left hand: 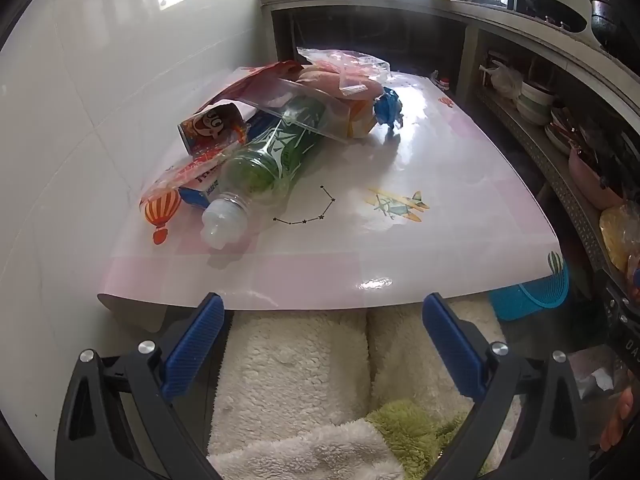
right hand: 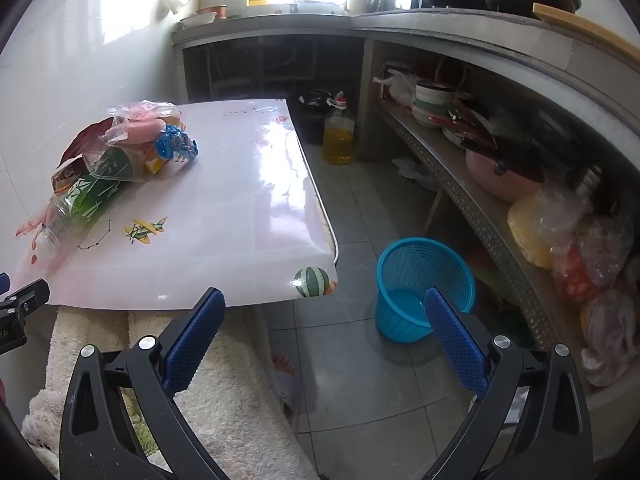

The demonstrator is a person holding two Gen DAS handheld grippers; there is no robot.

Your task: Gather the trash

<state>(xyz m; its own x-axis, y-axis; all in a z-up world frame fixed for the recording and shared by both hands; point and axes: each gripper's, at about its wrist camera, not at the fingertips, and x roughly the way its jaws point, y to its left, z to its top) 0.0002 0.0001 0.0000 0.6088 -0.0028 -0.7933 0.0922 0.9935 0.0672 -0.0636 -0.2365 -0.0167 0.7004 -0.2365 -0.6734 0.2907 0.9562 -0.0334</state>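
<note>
A heap of trash lies on the far left of the table [left hand: 440, 264]: an empty green-labelled plastic bottle [left hand: 264, 168] on its side, a red snack can [left hand: 212, 128], clear and pink plastic bags [left hand: 344, 72], and a crumpled blue wrapper [left hand: 388, 106]. From the right wrist view the same bottle [right hand: 86, 200] and blue wrapper [right hand: 176, 146] show at the left. A blue plastic basket [right hand: 424, 284] stands on the floor right of the table. My left gripper [left hand: 322, 336] is open, short of the table's near edge. My right gripper [right hand: 324, 336] is open over the floor, nothing between its fingers.
The table [right hand: 224, 216] stands against a white tiled wall. A concrete counter with a shelf of bowls [right hand: 432, 100], pots and bags runs along the right. A bottle of yellow oil [right hand: 338, 136] stands on the floor. Fluffy white fabric [left hand: 296, 368] lies below the grippers.
</note>
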